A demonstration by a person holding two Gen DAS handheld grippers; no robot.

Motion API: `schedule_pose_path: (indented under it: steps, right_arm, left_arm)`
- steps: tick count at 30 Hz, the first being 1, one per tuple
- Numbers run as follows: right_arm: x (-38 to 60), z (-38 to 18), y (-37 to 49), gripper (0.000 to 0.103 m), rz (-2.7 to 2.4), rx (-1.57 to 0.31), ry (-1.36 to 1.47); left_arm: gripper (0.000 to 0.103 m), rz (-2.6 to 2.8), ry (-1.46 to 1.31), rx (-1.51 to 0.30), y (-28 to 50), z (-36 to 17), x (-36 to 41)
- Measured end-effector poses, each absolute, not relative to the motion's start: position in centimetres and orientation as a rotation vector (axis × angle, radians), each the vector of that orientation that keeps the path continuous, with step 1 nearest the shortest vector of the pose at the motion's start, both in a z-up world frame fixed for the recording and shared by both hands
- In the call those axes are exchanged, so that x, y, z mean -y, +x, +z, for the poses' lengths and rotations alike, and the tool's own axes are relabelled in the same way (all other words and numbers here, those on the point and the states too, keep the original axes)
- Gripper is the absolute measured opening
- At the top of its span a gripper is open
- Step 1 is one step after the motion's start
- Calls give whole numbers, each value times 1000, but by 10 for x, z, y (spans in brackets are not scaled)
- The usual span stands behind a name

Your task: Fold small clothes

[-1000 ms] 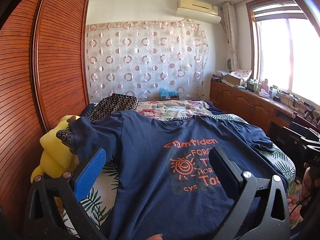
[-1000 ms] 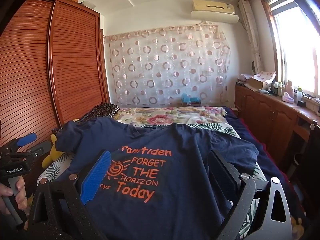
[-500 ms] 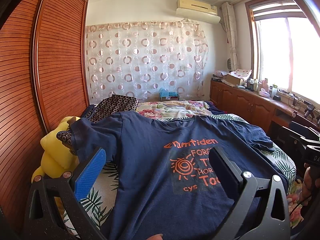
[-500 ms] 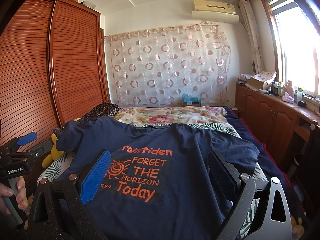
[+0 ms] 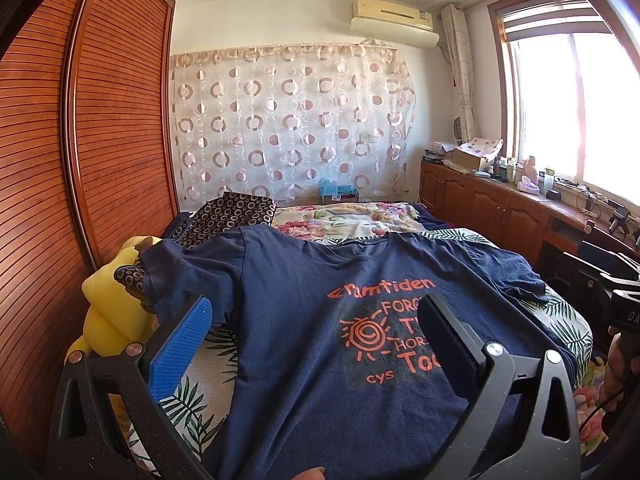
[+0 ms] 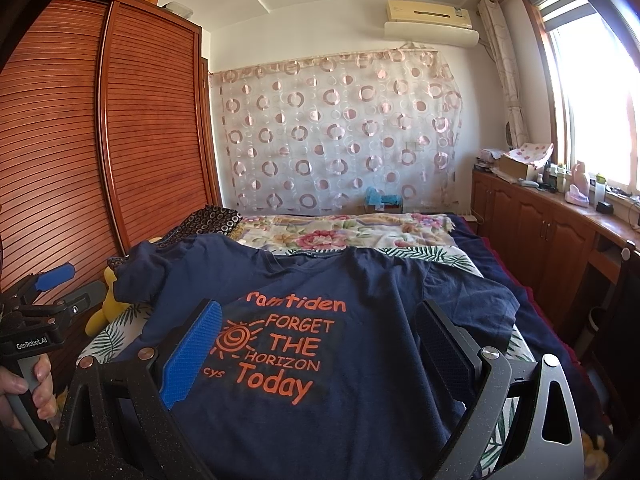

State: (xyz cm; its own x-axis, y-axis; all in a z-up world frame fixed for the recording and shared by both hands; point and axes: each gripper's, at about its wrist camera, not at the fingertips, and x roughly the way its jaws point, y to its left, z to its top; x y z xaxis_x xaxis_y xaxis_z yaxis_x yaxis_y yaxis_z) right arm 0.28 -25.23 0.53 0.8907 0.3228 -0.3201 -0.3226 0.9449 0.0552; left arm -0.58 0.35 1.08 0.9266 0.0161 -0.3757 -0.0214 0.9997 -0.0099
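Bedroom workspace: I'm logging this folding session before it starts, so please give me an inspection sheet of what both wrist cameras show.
Surface: bed with a leaf-print sheet and a floral cover further back.
Job's things: navy T-shirt spread print-up, unfolded; one sleeve draped over a yellow plush toy.
Clutter: dark patterned cloth at the far end of the bed.
Grippers: left gripper and right gripper both open, above the shirt, holding nothing.
Cables: thin wires on the window counter; a cable by the hand at the left view's right edge.
Surroundings: slatted wardrobe, circle-print curtain, air conditioner, window.
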Motion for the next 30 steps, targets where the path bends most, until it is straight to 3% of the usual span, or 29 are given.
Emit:
schedule_pose_path:
  steps: [30]
  right_arm:
    - [254,5,3,98,337,-331,2]
  left_arm:
    - [103,22,-6,-382,-5,8,-1]
